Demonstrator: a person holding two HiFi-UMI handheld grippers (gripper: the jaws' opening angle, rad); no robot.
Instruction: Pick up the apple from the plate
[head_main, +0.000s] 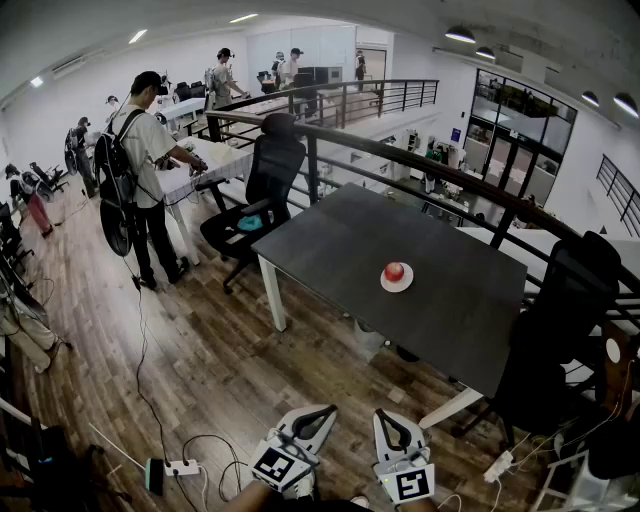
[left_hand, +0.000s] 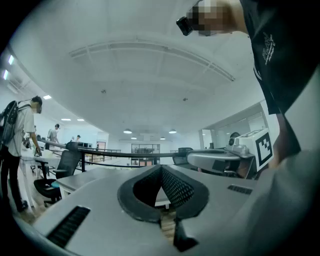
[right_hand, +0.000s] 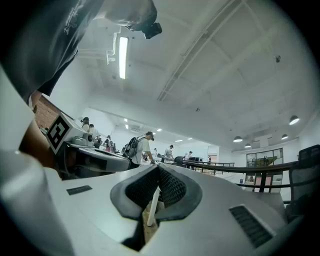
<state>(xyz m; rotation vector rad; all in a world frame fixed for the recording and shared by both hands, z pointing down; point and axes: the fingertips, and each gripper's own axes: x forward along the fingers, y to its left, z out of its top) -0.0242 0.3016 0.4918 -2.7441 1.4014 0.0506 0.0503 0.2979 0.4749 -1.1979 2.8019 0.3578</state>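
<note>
A red apple (head_main: 394, 271) sits on a small white plate (head_main: 406, 286) on the dark table (head_main: 340, 240), far ahead of both grippers. At the bottom of the head view my left gripper (head_main: 328, 409) and right gripper (head_main: 381, 413) are held side by side over the wooden floor, well short of the table. In the left gripper view the left gripper (left_hand: 161, 168) has its jaws meeting at the tip, with nothing between them. The right gripper (right_hand: 159, 167) is likewise shut and empty in its own view. Neither gripper view shows the apple.
A black office chair (head_main: 262, 185) stands at the table's far left corner and another black chair (head_main: 560, 310) at its right. A dark railing (head_main: 400, 165) runs behind the table. A person with a backpack (head_main: 140, 160) stands at left. A power strip (head_main: 182, 467) and cables lie on the floor.
</note>
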